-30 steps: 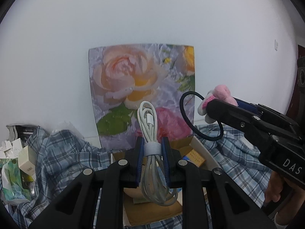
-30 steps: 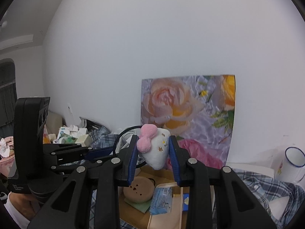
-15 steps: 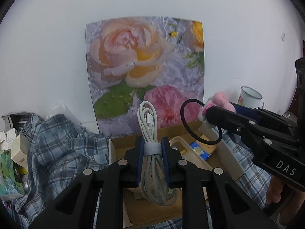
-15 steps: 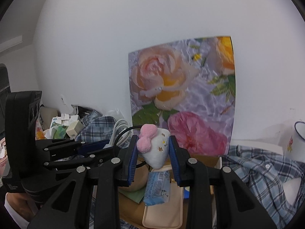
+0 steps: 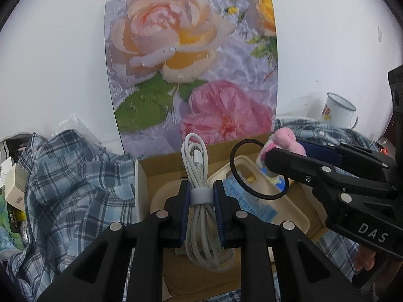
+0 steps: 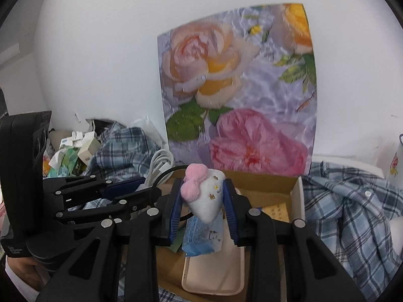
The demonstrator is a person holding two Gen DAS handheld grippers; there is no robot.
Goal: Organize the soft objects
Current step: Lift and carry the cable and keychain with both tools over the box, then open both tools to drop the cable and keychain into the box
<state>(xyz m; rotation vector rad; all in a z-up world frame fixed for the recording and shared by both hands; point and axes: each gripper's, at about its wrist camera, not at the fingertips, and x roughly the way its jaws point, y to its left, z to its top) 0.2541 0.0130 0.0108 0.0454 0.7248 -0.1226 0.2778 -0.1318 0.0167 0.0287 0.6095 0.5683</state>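
Observation:
My left gripper [image 5: 200, 196] is shut on a coiled white cable [image 5: 199, 176] with a grey strap, held above an open cardboard box [image 5: 143, 176]. My right gripper [image 6: 202, 196] is shut on a white plush hair tie with a pink bow [image 6: 204, 196]; its black elastic loop [image 5: 254, 171] hangs to the left. The right gripper also shows in the left wrist view [image 5: 274, 156], to the right of the cable. The left gripper shows at the left in the right wrist view [image 6: 141, 188]. Both hang over the box.
In the box lie a beige tray [image 6: 214, 276], a blue tissue pack [image 6: 204, 236] and a round beige item. A floral board [image 5: 191, 70] leans on the white wall behind. Plaid shirts [image 5: 75, 176] lie on both sides. An enamel mug [image 5: 337, 110] stands at the right, small cartons [image 6: 80, 151] at the left.
Both grippers have moved forward and tilted down toward the box, each holding its object. The box and its contents have come more into view.

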